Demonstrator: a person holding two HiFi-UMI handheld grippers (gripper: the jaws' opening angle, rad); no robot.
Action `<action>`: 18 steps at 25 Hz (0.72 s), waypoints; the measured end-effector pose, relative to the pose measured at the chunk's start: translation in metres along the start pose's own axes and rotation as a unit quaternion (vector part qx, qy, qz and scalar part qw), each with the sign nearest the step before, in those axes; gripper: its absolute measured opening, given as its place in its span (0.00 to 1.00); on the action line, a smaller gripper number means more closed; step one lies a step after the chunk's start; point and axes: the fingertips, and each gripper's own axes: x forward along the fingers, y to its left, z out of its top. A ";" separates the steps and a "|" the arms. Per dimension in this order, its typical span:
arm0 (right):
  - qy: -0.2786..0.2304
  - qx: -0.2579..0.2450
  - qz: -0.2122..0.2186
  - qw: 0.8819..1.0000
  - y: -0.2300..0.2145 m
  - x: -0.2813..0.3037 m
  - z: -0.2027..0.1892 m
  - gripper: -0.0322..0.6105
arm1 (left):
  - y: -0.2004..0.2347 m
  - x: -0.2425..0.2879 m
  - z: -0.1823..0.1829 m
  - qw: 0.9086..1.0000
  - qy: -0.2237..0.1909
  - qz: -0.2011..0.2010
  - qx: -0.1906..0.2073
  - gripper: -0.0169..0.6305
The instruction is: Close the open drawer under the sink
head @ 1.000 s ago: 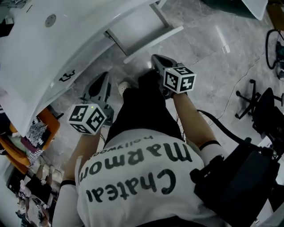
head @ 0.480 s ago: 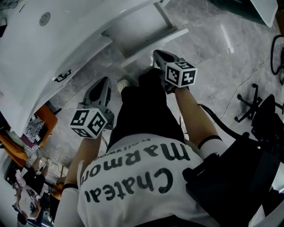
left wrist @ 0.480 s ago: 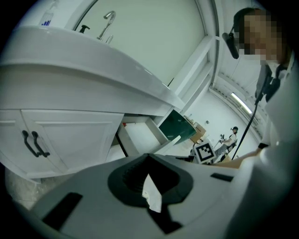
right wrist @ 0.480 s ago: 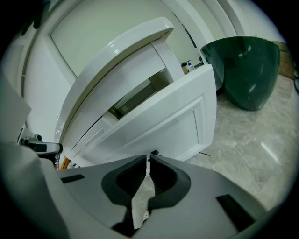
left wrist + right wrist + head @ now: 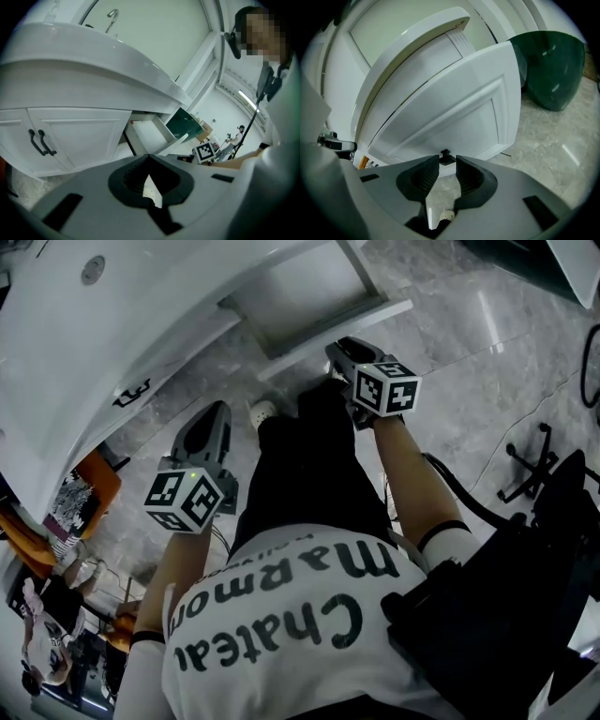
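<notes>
My right hand-held gripper (image 5: 339, 351), jaws slightly apart and empty, faces the white panelled drawer (image 5: 337, 329) jutting open under the glossy sink (image 5: 141, 324) over bare marble floor (image 5: 487, 362), its small black handle (image 5: 446, 153) visible only in the right gripper view; my left hand-held gripper (image 5: 214, 411) hangs closed, well aside.

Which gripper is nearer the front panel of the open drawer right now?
Right. The right gripper sits just in front of the drawer front, jaws apart and lined up with its small dark knob. The left gripper is farther back and off to the side, jaws together.
</notes>
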 end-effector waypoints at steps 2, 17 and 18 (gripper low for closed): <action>0.001 -0.010 0.008 1.000 0.002 0.002 0.002 0.23 | 0.002 0.000 0.003 1.000 -0.003 0.004 -0.001 0.04; -0.002 -0.063 0.028 0.998 0.006 0.003 0.005 0.19 | -0.005 0.007 -0.005 1.000 -0.012 0.007 -0.022 0.04; -0.005 -0.070 0.023 0.997 0.007 0.003 0.005 0.18 | -0.007 0.008 -0.006 1.000 -0.011 0.005 -0.020 0.04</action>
